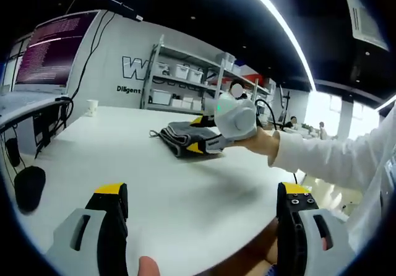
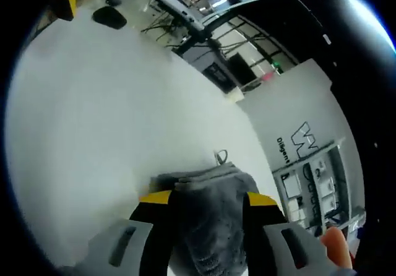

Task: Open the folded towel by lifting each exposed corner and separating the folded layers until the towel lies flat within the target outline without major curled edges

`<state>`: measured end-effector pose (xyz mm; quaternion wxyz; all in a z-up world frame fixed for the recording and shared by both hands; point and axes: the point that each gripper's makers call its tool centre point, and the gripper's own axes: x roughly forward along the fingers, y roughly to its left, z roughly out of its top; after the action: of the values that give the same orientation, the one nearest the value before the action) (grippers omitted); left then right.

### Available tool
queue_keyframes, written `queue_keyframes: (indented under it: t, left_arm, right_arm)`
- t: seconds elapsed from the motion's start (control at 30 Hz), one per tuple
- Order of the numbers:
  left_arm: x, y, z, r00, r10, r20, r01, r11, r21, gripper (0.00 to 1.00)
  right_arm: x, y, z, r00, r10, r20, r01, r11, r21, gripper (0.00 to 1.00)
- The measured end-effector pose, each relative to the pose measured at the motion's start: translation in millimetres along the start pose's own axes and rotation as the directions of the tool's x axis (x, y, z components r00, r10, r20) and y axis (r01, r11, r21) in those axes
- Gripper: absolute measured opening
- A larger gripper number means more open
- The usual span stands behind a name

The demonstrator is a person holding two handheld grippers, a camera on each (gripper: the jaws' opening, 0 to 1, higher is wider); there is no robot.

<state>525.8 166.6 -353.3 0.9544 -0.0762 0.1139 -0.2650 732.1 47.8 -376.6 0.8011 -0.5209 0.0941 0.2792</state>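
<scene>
The folded grey towel (image 1: 179, 133) lies on the white table (image 1: 124, 158), far of centre. From the right, a hand in a white sleeve brings my right gripper (image 1: 199, 133) to it, one yellow-tipped jaw on each side of the towel's near end. In the right gripper view, the towel (image 2: 207, 211) fills the gap between the jaws of the right gripper (image 2: 207, 198) and looks pinched narrower there, with a small hanging loop (image 2: 221, 156) at its far edge. My left gripper (image 1: 201, 192) hovers open over the table's near part, well short of the towel and holding nothing.
A monitor (image 1: 52, 50) and a black mouse (image 1: 28, 186) stand at the left, with a paper cup (image 1: 91, 107) behind them. Shelves with white bins (image 1: 179, 84) line the far wall. The table's edge (image 1: 297, 177) runs along the right, near the person's arm.
</scene>
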Motion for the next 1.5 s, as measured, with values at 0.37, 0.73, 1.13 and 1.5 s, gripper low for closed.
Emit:
queue_keyframes:
  t: [0.37, 0.73, 1.13, 1.5]
  left_arm:
    - [-2.7, -2.7, 0.6, 1.0, -0.01, 0.003, 0.01, 1.0, 0.004, 0.98]
    - [-4.7, -0.5, 2.3, 1.0, -0.002, 0.007, 0.002, 1.0, 0.007, 0.99]
    - [-7.3, -0.1, 4.4, 1.0, -0.002, 0.014, 0.002, 1.0, 0.009, 0.99]
    - [-9.3, -1.6, 8.4, 0.999, 0.003, 0.032, -0.003, 1.0, 0.008, 0.99]
  right_arm:
    - [-2.7, 8.9, 0.8, 0.998, 0.067, 0.013, -0.068, 0.997, 0.038, 0.08]
    - [-18.5, -26.1, -2.0, 0.997, 0.013, 0.079, -0.032, 0.967, 0.254, 0.06]
    - [-38.8, -73.5, -28.5, 0.99, -0.105, 0.092, 0.06, 0.915, 0.4, 0.06]
    - [-50.1, -101.9, -65.9, 0.984, -0.169, 0.056, 0.115, 0.844, 0.523, 0.06]
